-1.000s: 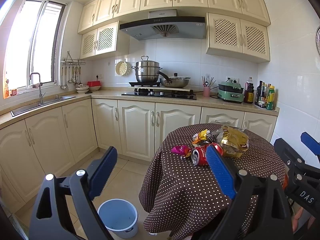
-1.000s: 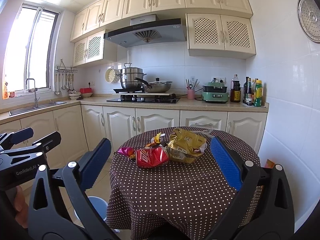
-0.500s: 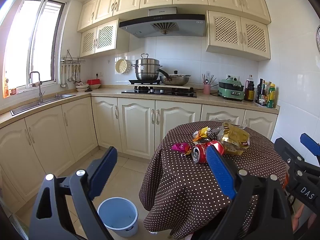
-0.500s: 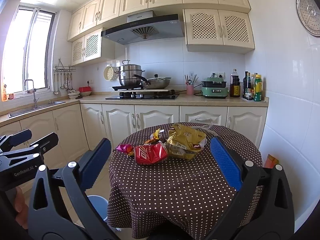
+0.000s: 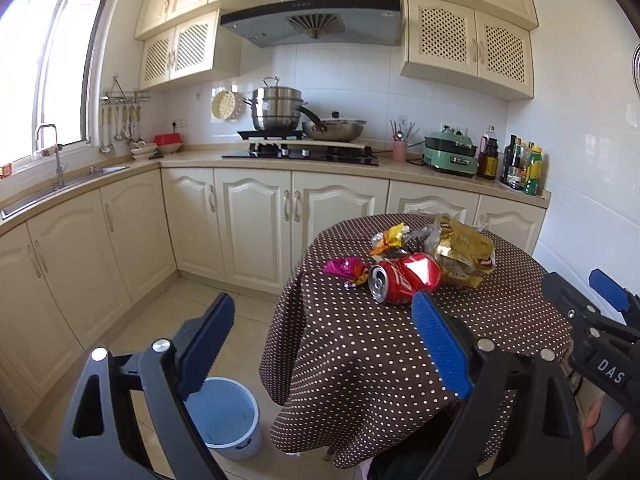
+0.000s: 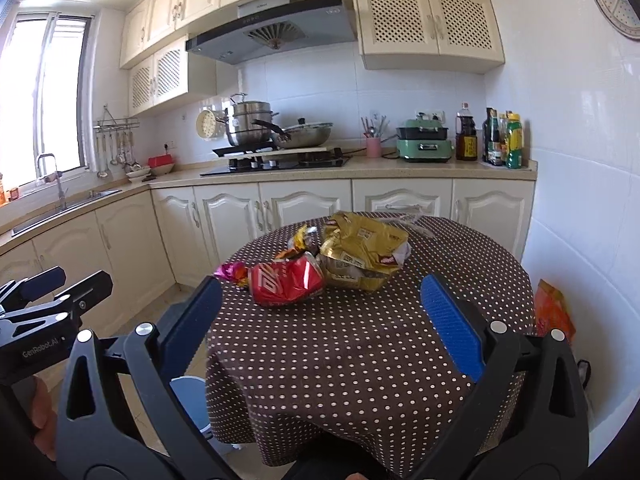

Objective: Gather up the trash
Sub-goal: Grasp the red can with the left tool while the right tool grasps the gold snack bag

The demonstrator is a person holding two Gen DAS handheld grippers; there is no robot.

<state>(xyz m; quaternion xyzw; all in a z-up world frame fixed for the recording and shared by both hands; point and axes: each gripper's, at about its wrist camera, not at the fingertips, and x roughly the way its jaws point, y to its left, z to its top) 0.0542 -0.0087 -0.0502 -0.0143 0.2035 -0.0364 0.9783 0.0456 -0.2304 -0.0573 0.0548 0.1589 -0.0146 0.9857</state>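
On a round table with a brown dotted cloth [image 5: 384, 344] [image 6: 360, 344] lies a heap of trash: a crushed red can [image 5: 404, 278] [image 6: 286, 282], a gold snack bag [image 5: 464, 254] [image 6: 360, 254], a pink wrapper [image 5: 344, 268] [image 6: 230, 270] and an orange-yellow wrapper [image 5: 388, 238] [image 6: 300, 240]. A pale blue bin [image 5: 224, 416] [image 6: 190, 396] stands on the floor left of the table. My left gripper [image 5: 320, 320] is open, short of the can. My right gripper [image 6: 322, 300] is open over the table's near side, holding nothing.
Cream cabinets and a counter [image 5: 280, 160] run along the back and left walls, with a sink [image 5: 60, 188], hob and pots [image 5: 280, 112], a green cooker and bottles [image 5: 520, 164]. An orange packet [image 6: 554, 312] sits right of the table by the tiled wall.
Both views have drifted slightly; the table and trash sit a little higher in the frames. Both grippers remain open and nothing has been picked up.
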